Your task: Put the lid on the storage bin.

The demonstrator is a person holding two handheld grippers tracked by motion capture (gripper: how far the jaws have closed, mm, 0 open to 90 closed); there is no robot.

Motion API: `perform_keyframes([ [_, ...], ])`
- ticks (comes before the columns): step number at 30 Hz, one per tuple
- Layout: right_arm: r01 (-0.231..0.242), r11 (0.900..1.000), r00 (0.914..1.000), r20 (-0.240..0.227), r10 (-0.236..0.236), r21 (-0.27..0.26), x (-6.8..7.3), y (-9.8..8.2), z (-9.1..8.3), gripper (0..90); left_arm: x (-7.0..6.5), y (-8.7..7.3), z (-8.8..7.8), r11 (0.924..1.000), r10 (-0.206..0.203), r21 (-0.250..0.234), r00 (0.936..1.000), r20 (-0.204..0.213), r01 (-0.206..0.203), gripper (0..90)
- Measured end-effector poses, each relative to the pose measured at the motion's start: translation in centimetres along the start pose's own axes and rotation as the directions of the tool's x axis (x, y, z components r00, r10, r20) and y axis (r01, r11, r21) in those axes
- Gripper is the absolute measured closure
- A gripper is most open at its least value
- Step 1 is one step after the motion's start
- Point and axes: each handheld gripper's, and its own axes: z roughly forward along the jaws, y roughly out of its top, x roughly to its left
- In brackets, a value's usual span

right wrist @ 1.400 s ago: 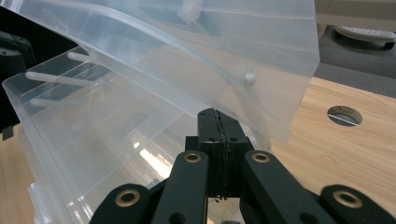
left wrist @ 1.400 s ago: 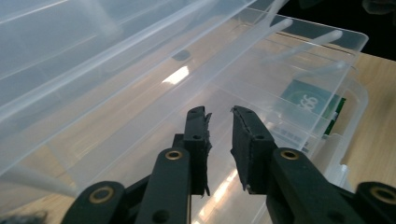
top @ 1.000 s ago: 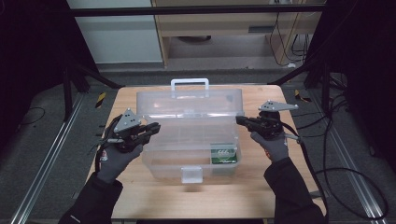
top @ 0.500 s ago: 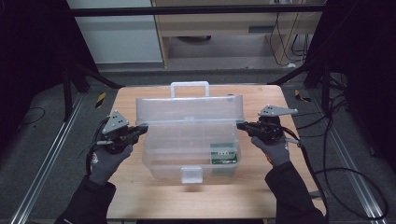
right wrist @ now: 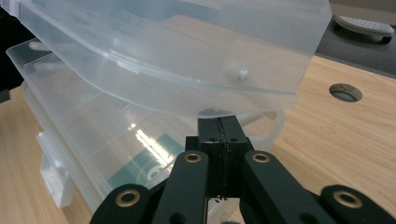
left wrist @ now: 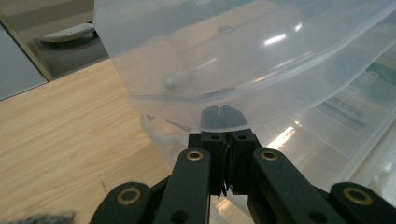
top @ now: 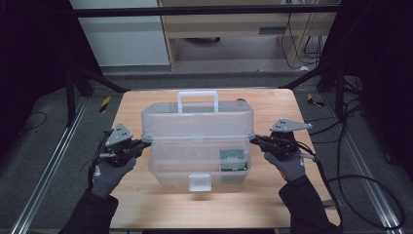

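A clear plastic toolbox sits mid-table, its lid [top: 197,122] with a white handle [top: 197,100] raised and tilted above the base [top: 195,163]. A green-labelled packet [top: 232,159] lies inside, and a white latch [top: 199,182] hangs at the front. My left gripper [top: 145,143] is shut, tips at the lid's left end. In the left gripper view the shut gripper [left wrist: 225,136] sits just under a small notched tab [left wrist: 223,116] on the lid's rim. My right gripper [top: 253,139] is shut at the lid's right end, and the shut gripper [right wrist: 219,122] meets the lid's lower edge [right wrist: 217,111].
The wooden table [top: 146,105] has bare room on both sides of the box and in front of it. A round hole [right wrist: 344,92] is cut in the tabletop to the right. Cables [top: 360,180] trail off the right edge. Cabinets stand beyond the far edge.
Both hands have come down and slightly toward the table's near side. The raised lid has sunk with them, closer to the base. The left jaws have closed.
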Motion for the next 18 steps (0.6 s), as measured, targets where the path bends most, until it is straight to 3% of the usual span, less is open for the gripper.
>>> perform_keyframes([
  [18, 0.056, 0.995, 0.9965, 0.057, -0.061, 0.082, 1.3, -2.9, -0.4, 90.0, 0.3, -3.6, 0.4, 0.9981, -0.015, 0.061, 0.9993, 0.033, 0.013, 86.3],
])
